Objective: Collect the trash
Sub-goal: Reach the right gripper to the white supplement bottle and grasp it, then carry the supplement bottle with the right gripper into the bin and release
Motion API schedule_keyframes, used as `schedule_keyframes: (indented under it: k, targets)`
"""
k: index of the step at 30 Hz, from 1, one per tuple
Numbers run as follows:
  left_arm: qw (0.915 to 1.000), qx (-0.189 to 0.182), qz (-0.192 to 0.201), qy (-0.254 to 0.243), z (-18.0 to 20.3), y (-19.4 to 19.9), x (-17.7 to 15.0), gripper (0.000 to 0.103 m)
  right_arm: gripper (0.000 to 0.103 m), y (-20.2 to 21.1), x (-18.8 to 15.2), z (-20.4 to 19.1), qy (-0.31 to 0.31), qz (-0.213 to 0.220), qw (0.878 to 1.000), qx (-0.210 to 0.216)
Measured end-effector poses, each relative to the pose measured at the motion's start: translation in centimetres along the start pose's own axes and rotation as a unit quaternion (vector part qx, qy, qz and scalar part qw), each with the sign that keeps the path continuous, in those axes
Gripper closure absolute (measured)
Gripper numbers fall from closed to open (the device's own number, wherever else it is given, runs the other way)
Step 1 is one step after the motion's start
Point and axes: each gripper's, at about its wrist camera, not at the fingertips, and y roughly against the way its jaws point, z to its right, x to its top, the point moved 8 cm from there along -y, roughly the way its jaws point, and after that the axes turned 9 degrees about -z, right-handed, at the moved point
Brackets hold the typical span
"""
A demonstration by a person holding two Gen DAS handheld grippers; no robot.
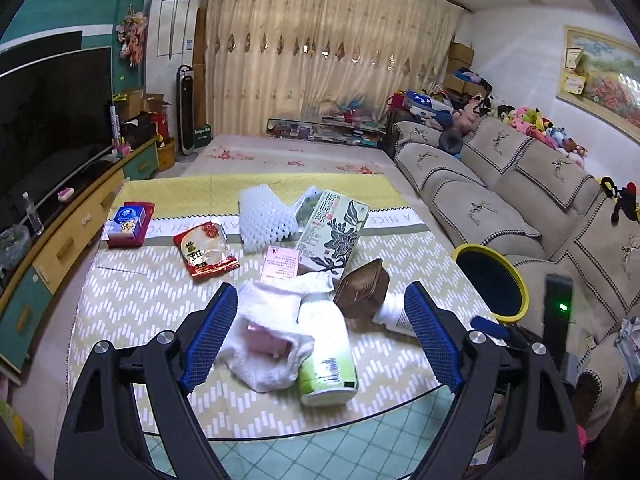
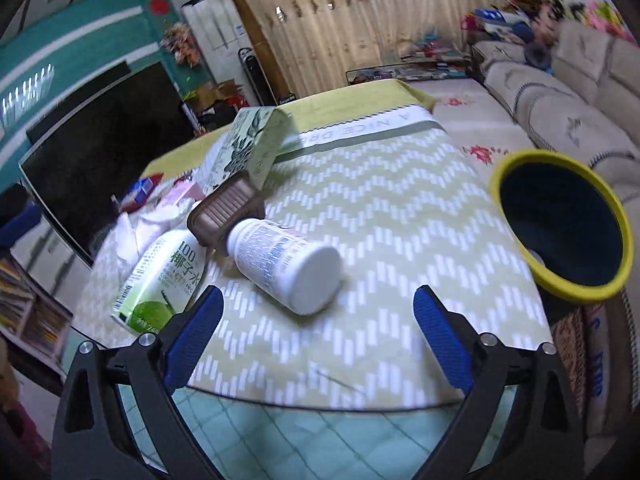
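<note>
Blue-padded left tongs (image 1: 320, 332) gape wide (empty); right tongs (image 2: 316, 328) likewise, holding nothing.

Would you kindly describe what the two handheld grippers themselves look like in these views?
Both match: the left gripper and the right gripper have black, triangular cut-out frames with round silver bolts. Their fingers carry blue, finely textured pads. No cables, sleeves or markings show.
</note>
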Motion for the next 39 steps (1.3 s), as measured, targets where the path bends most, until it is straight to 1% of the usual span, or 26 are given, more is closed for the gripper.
schedule_keyframes:
  k: [1, 4, 8, 11, 14, 16, 18, 22, 26, 27, 28, 29, 30, 35, 39]
  targets:
    - [1.0000, -0.001, -0.001, 0.000, 0.4, -0.2, 0.0, 0.019, 0.011, -0.5, 0.3, -0.3, 0.012, -0.003, 1.000, -0.003]
    - [1.0000, -0.005, -0.003, 0.001, -0.2, -0.5, -0.3, 0.019, 0.011, -2.1, 1.1, -0.6, 0.033, -0.018, 0.999, -0.002]
    - [0.9999, -0.009, -0.005, 0.012, -1.2, -0.8, -0.7, 0.019, 0.011, -3.8, 1.7, -1.3, 0.075, -0.036, 0.996, 0.012]
    - [0.9998, -0.010, -0.007, 0.017, -1.6, -1.1, -0.8, 0.019, 0.011, -4.3, 1.9, -1.9, 0.098, -0.040, 0.994, 0.022]
    - [0.9997, -0.012, -0.011, 0.019, -1.6, -1.6, -0.8, 0.019, 0.021, -4.7, 1.5, -2.4, 0.109, -0.054, 0.992, 0.035]
    - [0.9997, -0.014, -0.011, 0.018, -1.6, -1.8, -0.8, 0.019, 0.033, -4.4, 1.0, -2.5, 0.114, -0.056, 0.991, 0.030]
    - [0.9997, -0.016, -0.013, 0.017, -1.5, -2.1, -0.7, 0.019, 0.040, -3.9, 0.5, -3.1, 0.117, -0.052, 0.991, 0.037]
    - [0.9996, -0.020, -0.016, 0.015, -1.2, -2.5, -0.8, 0.019, 0.041, -2.7, -0.1, -4.2, 0.130, -0.041, 0.989, 0.055]
    - [0.9995, -0.022, -0.018, 0.014, -0.9, -2.6, -0.9, 0.019, 0.041, -3.8, -0.2, -4.5, 0.134, -0.053, 0.988, 0.053]
    - [0.9995, -0.022, -0.018, 0.014, -0.8, -2.6, -1.0, 0.019, 0.043, -4.1, -0.4, -4.5, 0.131, -0.056, 0.988, 0.051]
    - [0.9995, -0.022, -0.018, 0.014, -0.8, -2.6, -1.0, 0.019, 0.051, -4.4, -0.5, -4.4, 0.128, -0.059, 0.989, 0.050]
    - [0.9995, -0.021, -0.018, 0.014, -0.9, -2.6, -1.0, 0.019, 0.052, -4.4, -0.6, -4.3, 0.122, -0.059, 0.989, 0.054]
    - [0.9996, -0.020, -0.017, 0.013, -0.8, -2.6, -1.0, 0.019, 0.058, -4.2, -0.6, -4.2, 0.120, -0.057, 0.990, 0.055]
    - [0.9996, -0.022, -0.016, 0.010, -0.6, -2.7, -1.0, 0.019, 0.058, -2.2, -0.9, -3.7, 0.114, -0.044, 0.991, 0.058]
    - [0.9995, -0.025, -0.020, 0.006, -0.2, -3.1, -1.1, 0.019, 0.058, -0.5, -1.4, -3.4, 0.114, -0.043, 0.991, 0.063]
